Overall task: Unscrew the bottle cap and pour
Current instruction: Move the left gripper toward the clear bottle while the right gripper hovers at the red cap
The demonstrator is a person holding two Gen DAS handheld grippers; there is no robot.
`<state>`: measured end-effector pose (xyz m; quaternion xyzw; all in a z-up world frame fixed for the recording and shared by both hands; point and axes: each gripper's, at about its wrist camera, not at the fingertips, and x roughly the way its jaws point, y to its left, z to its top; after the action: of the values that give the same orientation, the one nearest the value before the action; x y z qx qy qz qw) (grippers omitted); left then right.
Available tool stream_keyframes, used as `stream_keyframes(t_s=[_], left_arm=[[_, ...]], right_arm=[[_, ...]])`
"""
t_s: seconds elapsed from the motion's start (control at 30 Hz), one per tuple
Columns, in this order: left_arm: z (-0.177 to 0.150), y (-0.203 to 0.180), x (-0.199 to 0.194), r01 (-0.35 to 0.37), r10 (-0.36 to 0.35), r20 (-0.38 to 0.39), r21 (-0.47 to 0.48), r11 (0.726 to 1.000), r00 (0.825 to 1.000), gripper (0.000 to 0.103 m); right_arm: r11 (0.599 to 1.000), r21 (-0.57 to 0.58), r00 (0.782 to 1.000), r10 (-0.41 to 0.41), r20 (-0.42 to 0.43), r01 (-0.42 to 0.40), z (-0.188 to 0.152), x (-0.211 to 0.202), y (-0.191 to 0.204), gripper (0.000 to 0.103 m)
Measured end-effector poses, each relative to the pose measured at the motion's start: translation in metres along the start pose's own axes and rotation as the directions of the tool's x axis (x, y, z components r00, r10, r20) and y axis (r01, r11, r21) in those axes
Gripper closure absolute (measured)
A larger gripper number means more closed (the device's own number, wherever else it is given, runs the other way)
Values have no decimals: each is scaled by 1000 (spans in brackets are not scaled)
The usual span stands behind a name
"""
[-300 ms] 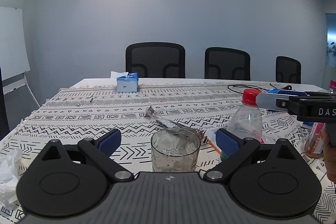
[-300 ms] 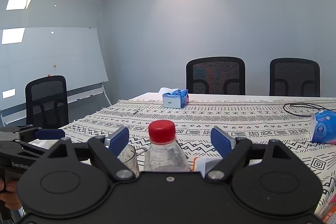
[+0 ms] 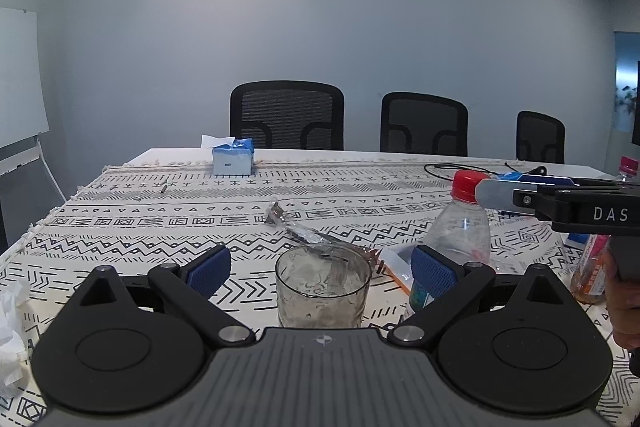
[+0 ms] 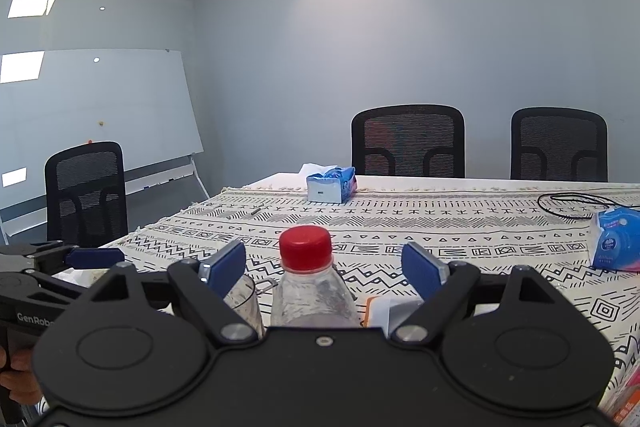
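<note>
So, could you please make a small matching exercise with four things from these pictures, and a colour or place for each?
Things:
1. bottle cap
2. glass
3. tissue box
4. right gripper

Descriptions:
a. blue, at the far side of the table
b. open, either side of the bottle cap
c. red
d. clear, between the left gripper's fingers

Pairs: 1-c, 2-d, 3-a, 4-b

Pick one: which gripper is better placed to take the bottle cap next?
Right. The right gripper is open with the red cap centred between its pads, at cap height. The left gripper is open and lined up on the glass instead; the bottle stands off to its right.
</note>
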<state>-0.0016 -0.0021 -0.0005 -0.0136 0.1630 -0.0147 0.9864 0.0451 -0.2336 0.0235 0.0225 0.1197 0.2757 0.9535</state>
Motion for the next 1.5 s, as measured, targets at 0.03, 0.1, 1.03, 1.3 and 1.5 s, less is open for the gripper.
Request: stream_keyframes(t_s=[0.03, 0.1, 1.03, 1.3, 1.5], left_arm=[[0, 0, 0, 4, -4, 0, -3, 1000, 1000, 5], [0, -1, 0, 11, -11, 0, -8, 1000, 1000, 5], [-5, -12, -2, 61, -62, 16, 32, 998, 998, 5], [-4, -14, 0, 71, -72, 15, 42, 997, 997, 5], [-4, -15, -1, 76, -77, 17, 42, 996, 997, 5]], right_arm=[[1000, 2, 1000, 0, -3, 0, 1, 0, 0, 16], [1000, 5, 1000, 1, -8, -1, 3, 1, -1, 16], [1000, 17, 1000, 6, -1, -6, -2, -4, -4, 16], [1000, 23, 1000, 6, -3, -6, -2, -1, -6, 16], [1000, 20, 1000, 7, 0, -7, -4, -1, -5, 16]])
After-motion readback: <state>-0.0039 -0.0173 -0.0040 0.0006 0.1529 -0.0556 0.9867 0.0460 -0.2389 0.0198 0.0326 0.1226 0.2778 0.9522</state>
